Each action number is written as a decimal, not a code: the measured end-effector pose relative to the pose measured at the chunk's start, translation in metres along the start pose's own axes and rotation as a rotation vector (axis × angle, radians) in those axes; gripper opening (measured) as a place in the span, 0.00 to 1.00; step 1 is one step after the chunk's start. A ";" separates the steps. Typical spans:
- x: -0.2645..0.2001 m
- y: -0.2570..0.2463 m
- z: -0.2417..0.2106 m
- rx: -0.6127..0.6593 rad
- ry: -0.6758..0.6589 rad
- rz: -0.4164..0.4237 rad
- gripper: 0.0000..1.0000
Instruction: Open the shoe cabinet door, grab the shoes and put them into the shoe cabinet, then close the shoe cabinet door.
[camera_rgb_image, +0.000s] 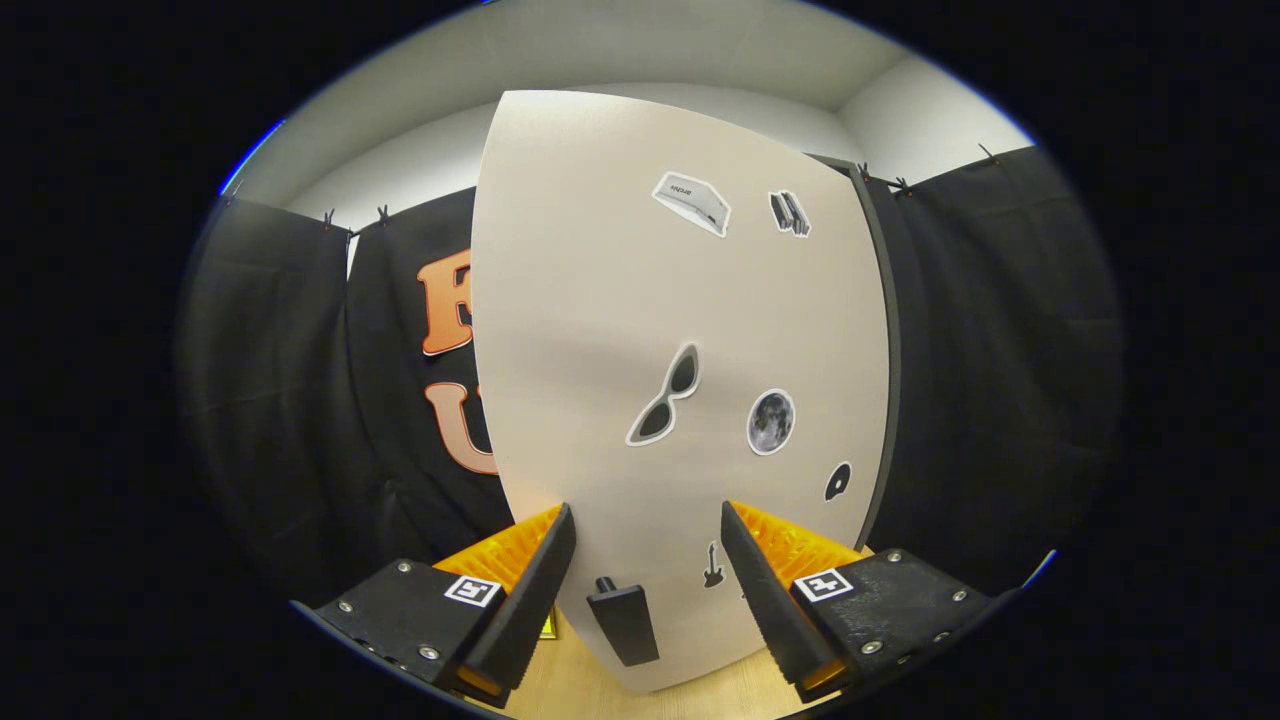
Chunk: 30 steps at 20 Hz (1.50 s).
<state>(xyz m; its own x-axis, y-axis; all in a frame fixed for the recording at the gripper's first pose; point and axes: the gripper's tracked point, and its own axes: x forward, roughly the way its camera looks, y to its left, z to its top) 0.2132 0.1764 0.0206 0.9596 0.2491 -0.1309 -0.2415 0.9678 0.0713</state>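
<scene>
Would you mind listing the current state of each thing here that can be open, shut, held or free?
Shoe cabinet door: seems swung partly open, upright, stickers on its face.
Door handle: free, between the fingers, neither finger touching it.
Gripper: open, fingers spread either side of the handle, holding nothing.

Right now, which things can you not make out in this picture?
- Cabinet inside and the shoes: gripper view, hidden behind the white door.
- Door open or closed: cannot tell, it bulges in the fisheye.
- Guitar sticker: too small for detail.
- Handle: lies between the open gripper fingers; contact unclear.
</scene>
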 end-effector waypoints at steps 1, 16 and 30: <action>0.001 0.000 0.000 0.004 0.001 0.003 0.91; 0.008 -0.001 -0.004 0.001 0.026 0.014 0.91; 0.001 -0.009 0.014 0.008 -0.020 -0.028 0.92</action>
<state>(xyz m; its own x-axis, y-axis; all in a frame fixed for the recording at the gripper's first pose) 0.2189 0.1673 0.0339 0.9687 0.2209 -0.1129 -0.2133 0.9740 0.0762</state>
